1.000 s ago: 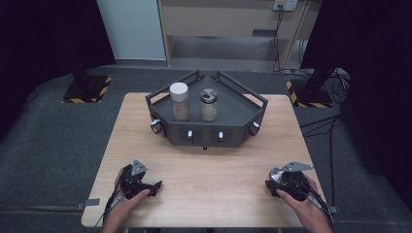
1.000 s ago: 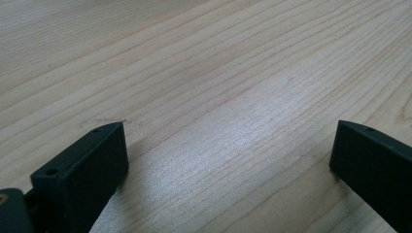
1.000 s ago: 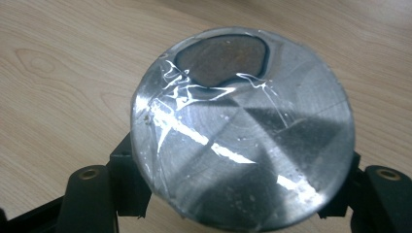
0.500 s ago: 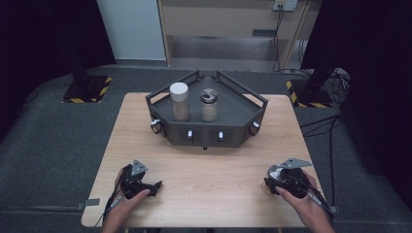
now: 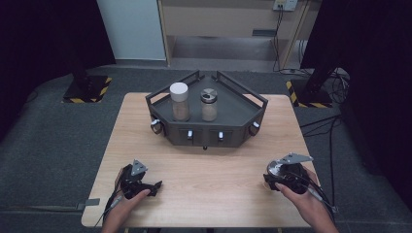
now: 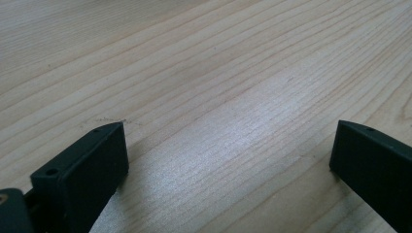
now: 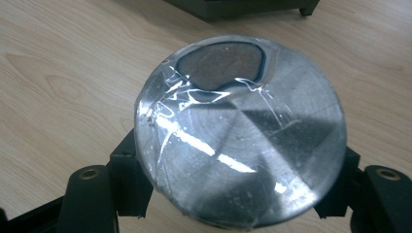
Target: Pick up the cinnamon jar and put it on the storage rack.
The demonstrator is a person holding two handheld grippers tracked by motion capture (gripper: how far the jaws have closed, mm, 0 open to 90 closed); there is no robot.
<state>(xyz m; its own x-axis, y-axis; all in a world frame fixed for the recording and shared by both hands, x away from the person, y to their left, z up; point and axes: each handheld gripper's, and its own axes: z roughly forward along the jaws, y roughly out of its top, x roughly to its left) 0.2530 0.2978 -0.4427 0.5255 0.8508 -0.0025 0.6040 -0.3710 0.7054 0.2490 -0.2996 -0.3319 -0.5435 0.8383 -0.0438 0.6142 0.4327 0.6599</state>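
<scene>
Both grippers near front edge — right gripper (image 5: 278,175) clamps shaker (image 7: 240,128).

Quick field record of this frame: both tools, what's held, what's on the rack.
left tool: open, holds nothing, low over the bare table, near left
right tool: shut on round metal lid, near right of table
lid surface: shiny, clear film over an oval opening
rack: dark, angular, far centre of table
on rack: white-capped jar left, metal-capped jar right, both upright, apart
</scene>
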